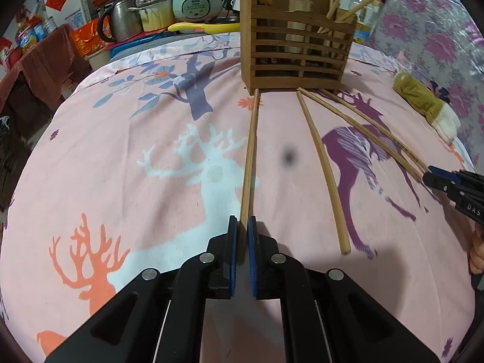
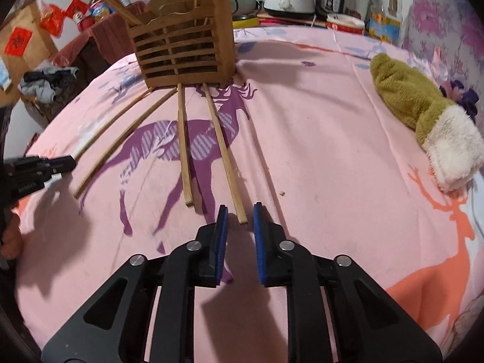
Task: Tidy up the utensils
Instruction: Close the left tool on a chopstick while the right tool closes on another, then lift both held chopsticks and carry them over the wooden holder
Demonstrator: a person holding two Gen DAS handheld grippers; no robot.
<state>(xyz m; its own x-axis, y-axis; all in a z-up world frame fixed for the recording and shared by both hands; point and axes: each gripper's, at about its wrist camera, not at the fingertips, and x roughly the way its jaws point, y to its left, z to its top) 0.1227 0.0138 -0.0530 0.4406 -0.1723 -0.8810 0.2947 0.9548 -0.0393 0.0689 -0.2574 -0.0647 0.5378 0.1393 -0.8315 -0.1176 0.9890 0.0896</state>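
The left gripper [image 1: 243,220] has its blue fingers [image 1: 232,242] pressed onto the near end of a chopstick [image 1: 249,157], pinching it low over the pink deer-print cloth [image 1: 151,196]. The stick's last stretch is hidden between the pads; its far tip lies at the foot of the wooden holder [image 1: 296,57].

The right gripper [image 2: 240,208] has its fingers [image 2: 222,227] slightly spread. The near end of the rightmost chopstick [image 2: 222,151] lies between the tips, with cloth showing on both sides of it. The left wrist view catches this gripper [image 1: 428,175] only at the frame's edge, where I cannot tell whether the pads touch the wood. Part of a hand [image 1: 478,251] is cut off below it.

The right wrist view shows all four loose sticks fanning out from the holder [image 2: 181,51]. Beside the rightmost one is a flat-sided stick [image 2: 184,145], then a third stick [image 2: 127,142]. The left gripper [image 2: 71,161] enters from the edge, covering the end of the outermost one.

More chopsticks [image 1: 338,0] stand in the holder's right compartment. What fills the other compartment is hard to make out behind the slats.

An olive plush mitten [image 2: 414,99] with a white cuff lies well apart to the right. A rice cooker [image 1: 196,0], a kettle [image 1: 121,21] and a yellow ladle [image 1: 199,26] crowd the space behind. A blurred dark spot [image 1: 289,155] shows in the left view only; I cannot tell what it is.
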